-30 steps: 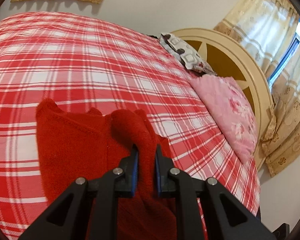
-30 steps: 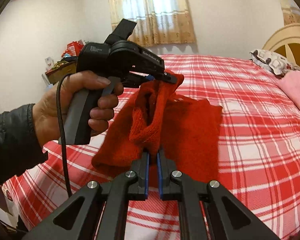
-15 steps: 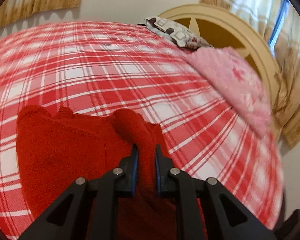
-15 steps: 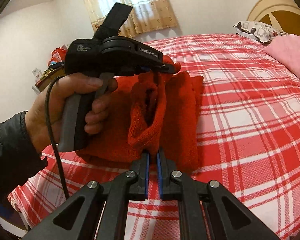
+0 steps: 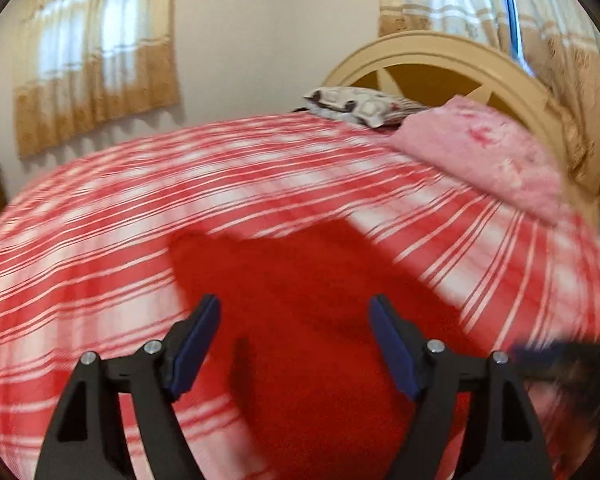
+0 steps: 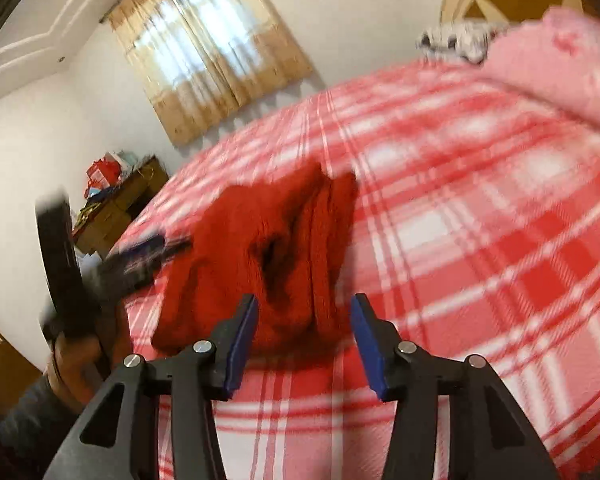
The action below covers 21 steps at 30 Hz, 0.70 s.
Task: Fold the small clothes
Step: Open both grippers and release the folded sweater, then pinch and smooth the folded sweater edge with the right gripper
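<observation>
Both tools are wide apart now, nothing between the pads. The left gripper [image 5: 294, 344] hangs spread over the red knit garment [image 5: 320, 320], which fills the lower middle of its view, and the right gripper [image 6: 303, 336] is spread too, with the same red knit garment [image 6: 268, 252] lying just beyond its tips, around twelve o'clock and a touch to eleven. The garment lies on the plaid bedspread [image 6: 480, 220] as a doubled-over bundle, one layer lapped on another, a dark opening showing in the middle. Off at nine o'clock in the right view, the person's hand [image 6: 76, 356] carries the other tool, badly smeared. Everything is blurred, so exact edges are hard to call. My read: a fold has been laid and the cloth is free. Next they need a fresh pinch on an outer edge or corner, both tools closing on it, to carry it across for another fold. The pink pillow [image 5: 488, 160] at two o'clock is well clear.
</observation>
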Each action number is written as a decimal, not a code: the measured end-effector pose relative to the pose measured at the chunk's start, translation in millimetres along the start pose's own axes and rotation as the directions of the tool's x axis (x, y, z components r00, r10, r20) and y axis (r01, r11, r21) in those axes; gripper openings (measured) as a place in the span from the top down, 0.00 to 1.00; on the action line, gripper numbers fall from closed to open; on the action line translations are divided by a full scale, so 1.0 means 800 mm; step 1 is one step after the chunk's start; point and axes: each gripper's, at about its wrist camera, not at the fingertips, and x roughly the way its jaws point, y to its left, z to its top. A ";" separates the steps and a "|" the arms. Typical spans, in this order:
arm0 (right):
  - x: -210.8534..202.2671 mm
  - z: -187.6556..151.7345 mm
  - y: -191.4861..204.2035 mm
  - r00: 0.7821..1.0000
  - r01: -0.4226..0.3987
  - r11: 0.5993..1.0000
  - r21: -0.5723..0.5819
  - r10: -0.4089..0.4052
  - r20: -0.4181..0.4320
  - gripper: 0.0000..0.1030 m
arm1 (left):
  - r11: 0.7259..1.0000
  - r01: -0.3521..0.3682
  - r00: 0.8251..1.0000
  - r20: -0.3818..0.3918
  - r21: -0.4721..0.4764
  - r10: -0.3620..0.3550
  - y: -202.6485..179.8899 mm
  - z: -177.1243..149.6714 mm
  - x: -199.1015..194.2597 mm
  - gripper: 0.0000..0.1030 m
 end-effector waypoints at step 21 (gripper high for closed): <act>0.129 0.096 0.017 0.984 0.110 0.993 -0.042 -0.115 -0.134 0.89 | 0.982 0.120 0.987 -0.085 -0.143 -0.133 0.029 -0.054 0.016 0.00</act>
